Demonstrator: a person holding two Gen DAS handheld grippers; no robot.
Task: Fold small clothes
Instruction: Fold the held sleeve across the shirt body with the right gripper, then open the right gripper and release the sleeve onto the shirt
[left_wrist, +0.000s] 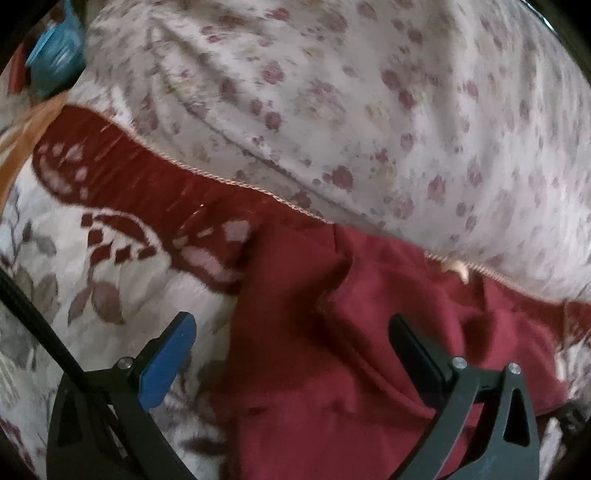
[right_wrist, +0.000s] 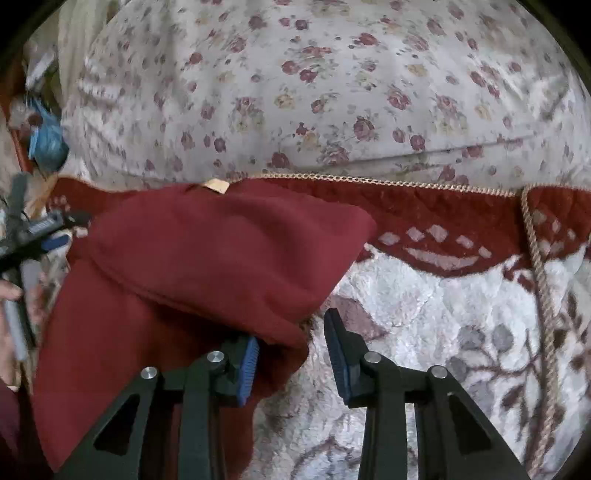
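A dark red garment lies on a floral bedspread, folded over itself, with a tan label at its far edge. My left gripper is open, its jaws wide apart above the garment's left edge. My right gripper is open over the garment's lower right corner, with the left blue pad against the cloth. The left gripper also shows at the far left of the right wrist view.
A pillow with small red flowers lies behind the garment. The bedspread has a red border with gold cord trim. Blue objects sit at the far left beyond the bed.
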